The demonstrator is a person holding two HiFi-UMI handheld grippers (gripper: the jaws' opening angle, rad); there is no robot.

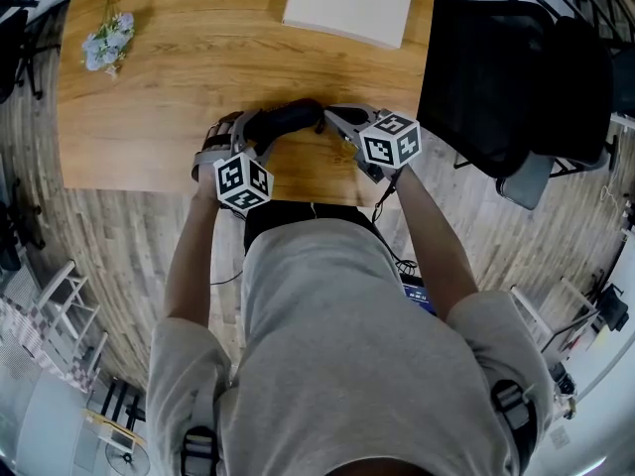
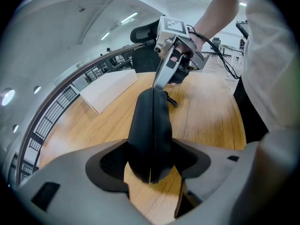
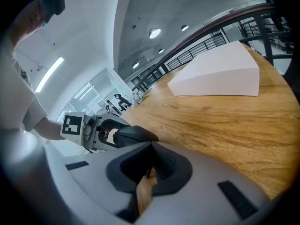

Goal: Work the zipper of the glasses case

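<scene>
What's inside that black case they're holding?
Nothing inside shows. The glasses case looks zipped along the visible seam, so any contents are covered. Only its black shell is seen, clamped in the left gripper, with the shut right gripper at its far end.

Wood-grain table (image 1: 179, 77) with white box (image 1: 347, 6) beyond right claw (image 1: 332, 119), black chair (image 1: 506, 77) right of it, plank floor (image 1: 109, 266), strip-lit ceiling (image 2: 93, 13).
</scene>
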